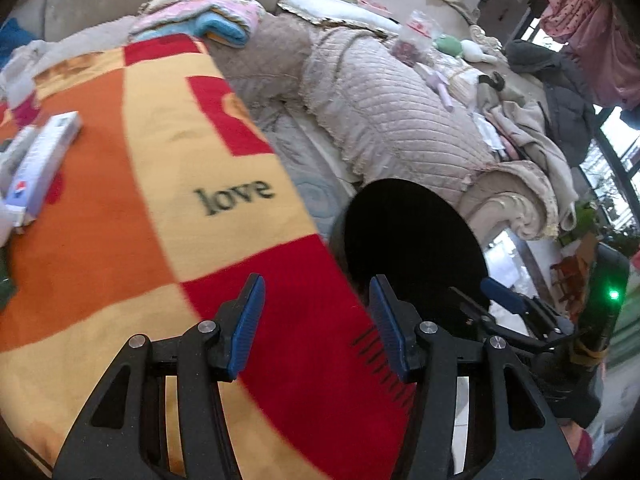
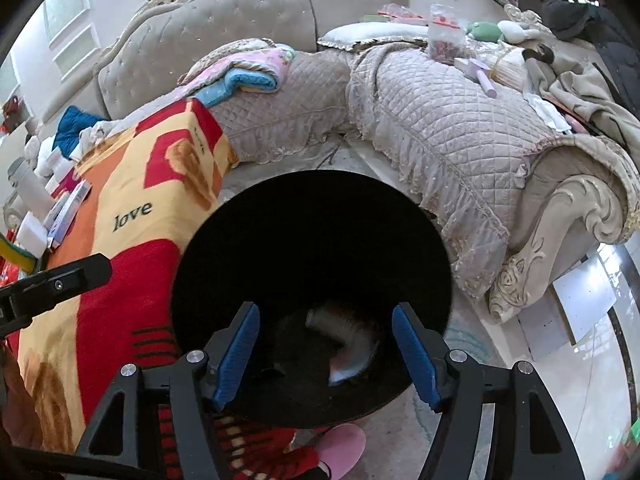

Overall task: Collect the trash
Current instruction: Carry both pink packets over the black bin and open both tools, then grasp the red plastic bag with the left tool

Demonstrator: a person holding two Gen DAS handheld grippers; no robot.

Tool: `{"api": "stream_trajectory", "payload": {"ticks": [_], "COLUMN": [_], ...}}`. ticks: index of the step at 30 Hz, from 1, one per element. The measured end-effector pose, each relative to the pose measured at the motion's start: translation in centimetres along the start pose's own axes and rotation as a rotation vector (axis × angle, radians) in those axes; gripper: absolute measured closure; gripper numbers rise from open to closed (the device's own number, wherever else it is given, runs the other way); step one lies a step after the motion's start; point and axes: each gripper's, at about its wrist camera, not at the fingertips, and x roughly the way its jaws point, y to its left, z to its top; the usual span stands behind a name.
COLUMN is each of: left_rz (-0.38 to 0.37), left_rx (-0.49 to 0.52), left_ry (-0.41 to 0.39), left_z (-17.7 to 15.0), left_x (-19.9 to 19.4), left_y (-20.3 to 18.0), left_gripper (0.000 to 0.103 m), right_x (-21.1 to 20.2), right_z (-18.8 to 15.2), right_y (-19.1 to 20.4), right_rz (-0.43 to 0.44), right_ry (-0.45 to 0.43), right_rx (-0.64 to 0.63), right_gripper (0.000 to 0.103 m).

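A black round bin [image 2: 312, 232] stands on the floor beside a table covered by a red, orange and yellow "love" blanket [image 2: 132, 216]. My right gripper [image 2: 326, 310] hangs open over the bin's mouth with nothing between its blue pads. Pale crumpled trash [image 2: 344, 340] lies deep inside the bin. My left gripper [image 1: 316, 284] is open over the blanket's [image 1: 160, 200] red corner, empty, with the bin [image 1: 408, 232] just to its right. A white and blue carton [image 1: 44, 160] lies on the blanket at far left among other packets.
A quilted beige sofa [image 2: 440, 128] curves behind the bin, strewn with folded blankets [image 2: 240, 76], a plastic bag, toys and clothes. A pink slipper [image 2: 340, 448] rests on the floor below the bin. Bottles and boxes [image 2: 36, 200] crowd the table's far left.
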Motion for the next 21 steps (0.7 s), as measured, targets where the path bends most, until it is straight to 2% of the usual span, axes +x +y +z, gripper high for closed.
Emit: {"api": "stream_trajectory", "payload": {"ticks": [8, 21], "left_rz": [0.103, 0.236], "left_rx": [-0.020, -0.101], "left_ry": [-0.037, -0.093], "left_z": [-1.0, -3.3], "left_x": [-2.7, -7.9], "left_y": [3.6, 11.1], "left_gripper": [0.050, 0.050], "right_x": [-1.4, -2.8], "right_z": [0.6, 0.8], "right_y": [3.8, 13.4], "right_rz": [0.033, 0.142], "right_ry": [-0.028, -0.035], "right_rx": [-0.058, -0.197], "right_gripper": [0.031, 0.027]}}
